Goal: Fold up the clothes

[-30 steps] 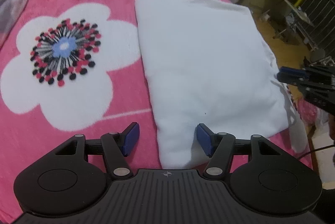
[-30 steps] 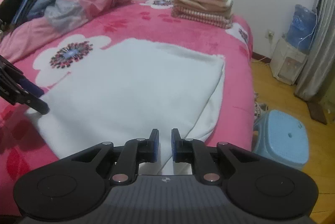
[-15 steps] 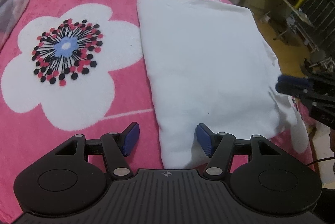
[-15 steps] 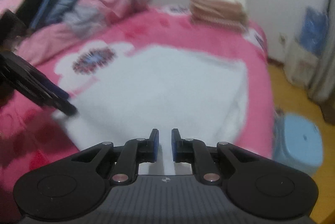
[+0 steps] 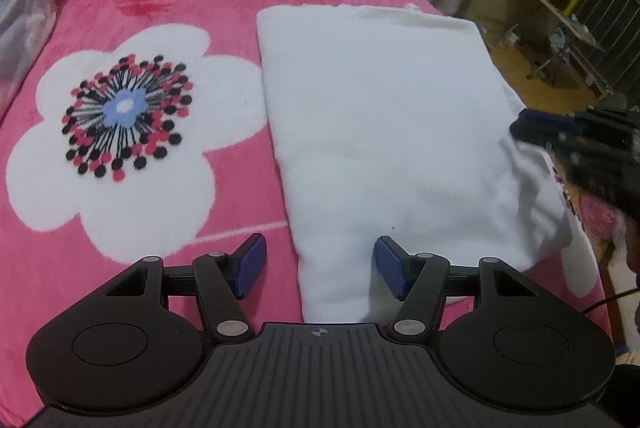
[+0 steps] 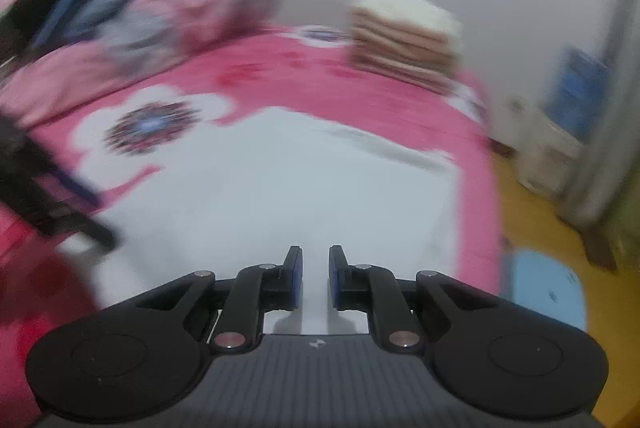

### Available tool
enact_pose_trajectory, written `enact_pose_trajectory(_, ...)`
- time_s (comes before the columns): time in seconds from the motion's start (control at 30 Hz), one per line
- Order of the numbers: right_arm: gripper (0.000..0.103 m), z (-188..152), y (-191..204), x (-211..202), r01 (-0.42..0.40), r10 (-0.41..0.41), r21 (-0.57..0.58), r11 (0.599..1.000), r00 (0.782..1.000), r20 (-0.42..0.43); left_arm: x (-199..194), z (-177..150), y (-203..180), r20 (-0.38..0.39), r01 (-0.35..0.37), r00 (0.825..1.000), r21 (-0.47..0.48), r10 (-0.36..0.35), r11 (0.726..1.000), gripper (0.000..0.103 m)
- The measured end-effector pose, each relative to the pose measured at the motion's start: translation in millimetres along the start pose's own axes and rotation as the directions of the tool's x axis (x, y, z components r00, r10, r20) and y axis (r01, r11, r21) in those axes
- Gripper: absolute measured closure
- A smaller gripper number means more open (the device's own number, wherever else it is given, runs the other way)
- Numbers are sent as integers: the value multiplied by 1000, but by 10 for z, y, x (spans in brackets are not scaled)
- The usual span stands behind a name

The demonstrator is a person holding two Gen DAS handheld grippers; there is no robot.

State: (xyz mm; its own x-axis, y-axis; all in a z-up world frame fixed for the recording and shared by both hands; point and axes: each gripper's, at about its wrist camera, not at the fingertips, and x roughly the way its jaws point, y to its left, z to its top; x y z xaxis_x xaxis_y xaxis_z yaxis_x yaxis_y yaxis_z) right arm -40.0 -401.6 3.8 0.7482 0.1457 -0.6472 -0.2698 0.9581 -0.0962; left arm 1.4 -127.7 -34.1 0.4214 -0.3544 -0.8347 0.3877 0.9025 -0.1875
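A: Our left gripper (image 5: 318,264) stands apart over the near corner of the folded white garment (image 5: 384,131), nothing pinched. Our right gripper (image 6: 315,278) is nearly together, only a narrow gap, white cloth showing in it; we judge it not clamped.

B: The garment lies flat on the pink flowered bed (image 5: 120,228). We reckon it soft, light and limp, so we'd take it by the corners or edge.

A: Folded stack (image 6: 404,35) and bedding heap (image 6: 132,7) sit well apart. Nothing blocks us.
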Motion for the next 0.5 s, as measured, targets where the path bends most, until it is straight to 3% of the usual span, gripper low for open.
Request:
enact_pose_trajectory(0.17, 88, -27, -708, 3, 43, -46, 316, 948, 999, 1, -91, 118, -60, 83, 7, 996, 73, -13, 997, 42)
enact_pose_trajectory(0.27, 88, -79, -971, 88, 13, -4, 410, 912, 1000, -23, -49, 439, -161, 66, 84, 994, 110, -91, 990, 42)
enact_pose_trajectory(0.4, 88, -146, -1179, 239, -23, 51, 486, 874, 998, -45, 83, 895, -401, 36, 182, 980, 217, -194, 959, 42)
enact_pose_trajectory(0.5, 96, -214, -1242, 329, -86, 115, 534, 841, 993, -21, 256, 1174, -635, 25, 221, 971, 285, -237, 933, 42)
